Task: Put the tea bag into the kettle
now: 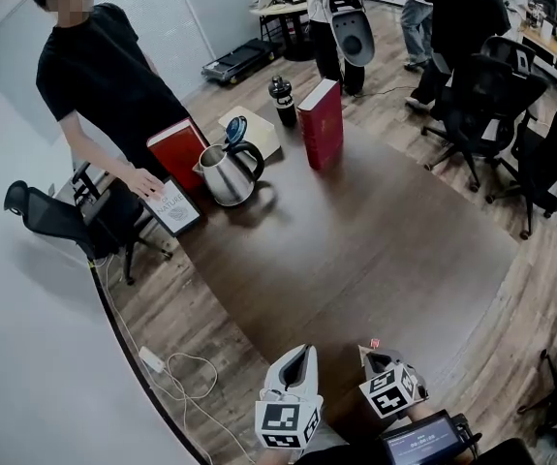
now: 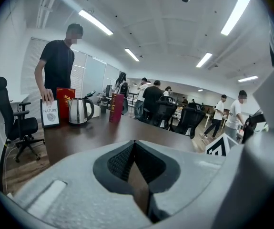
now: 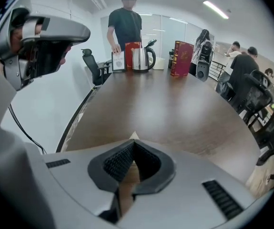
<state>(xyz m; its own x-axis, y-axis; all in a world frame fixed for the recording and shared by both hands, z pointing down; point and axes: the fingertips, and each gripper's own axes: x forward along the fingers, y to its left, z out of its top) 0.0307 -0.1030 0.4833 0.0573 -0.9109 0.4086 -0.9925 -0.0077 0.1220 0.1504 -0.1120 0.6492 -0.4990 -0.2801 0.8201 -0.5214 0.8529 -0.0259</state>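
The steel kettle (image 1: pixel 228 172) stands at the table's far left with its lid flipped up; it shows small in the left gripper view (image 2: pixel 78 110) and the right gripper view (image 3: pixel 140 59). Both grippers hang at the near edge, far from the kettle. My left gripper (image 1: pixel 304 351) (image 2: pixel 135 142) is shut with nothing in it. My right gripper (image 1: pixel 368 352) (image 3: pixel 134 140) is shut on a small tea bag; a pale corner (image 3: pixel 134 136) pokes past the jaw tips, and a reddish bit (image 1: pixel 375 343) shows at them in the head view.
A person in black (image 1: pixel 113 85) stands by the kettle, with a hand on a framed card (image 1: pixel 173 207). A red box (image 1: pixel 178 151), an upright red book (image 1: pixel 323 122) and a black bottle (image 1: pixel 282 100) stand nearby. Office chairs (image 1: pixel 491 105) stand to the right of the brown table (image 1: pixel 375 250).
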